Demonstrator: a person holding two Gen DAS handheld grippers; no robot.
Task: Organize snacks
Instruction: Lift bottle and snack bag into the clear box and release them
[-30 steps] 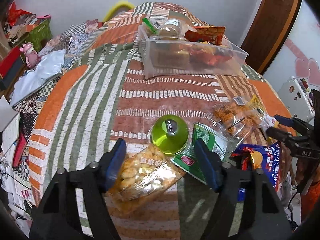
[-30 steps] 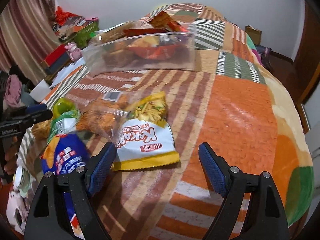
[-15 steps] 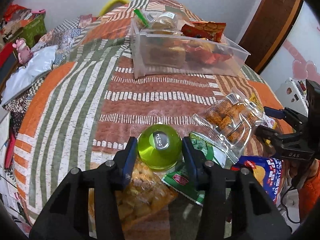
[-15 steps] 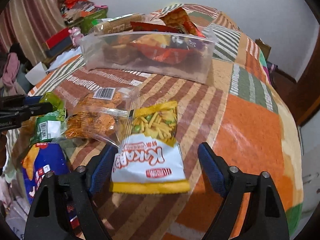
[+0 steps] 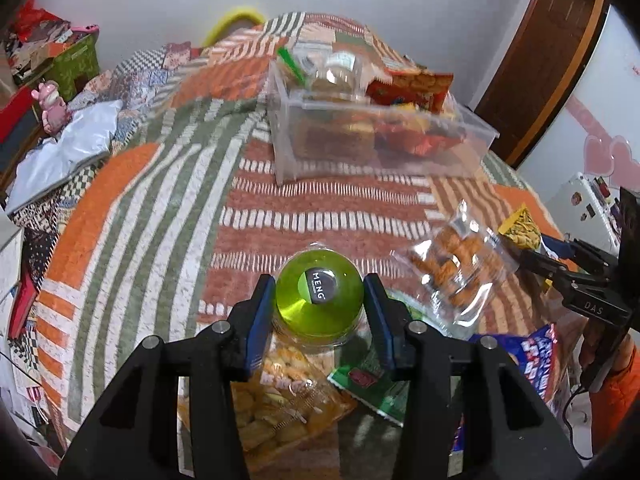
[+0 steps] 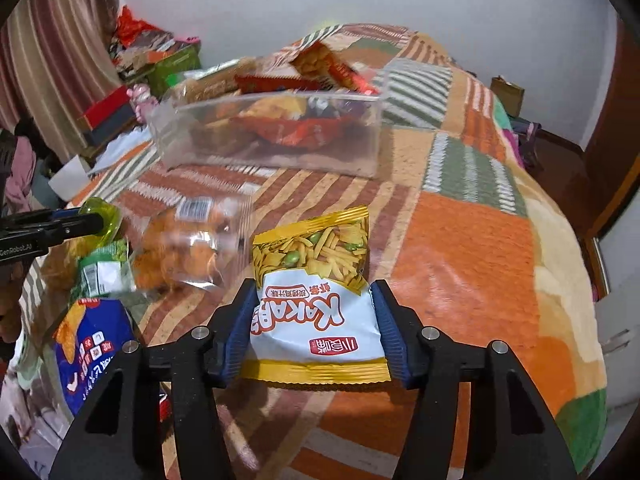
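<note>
Now I'm at the grasp step: lower centre of its frame, my left gripper point(image 5: 320, 300) has closed its pads against the glossy green domed jelly cup point(image 5: 319, 297), while my right gripper point(image 6: 312, 322), jaws just closing, pinches the white-and-yellow Kakapi crisp packet point(image 6: 316, 304). Next I judge both need lifting into the clear plastic bin point(image 5: 472, 152), upper right of centre.

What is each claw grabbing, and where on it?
The left claw has the green jelly cup pinched by its round sides. The right claw, whose jaws have just been closing, squeezes the white and yellow snack bag by its two side edges.
</note>
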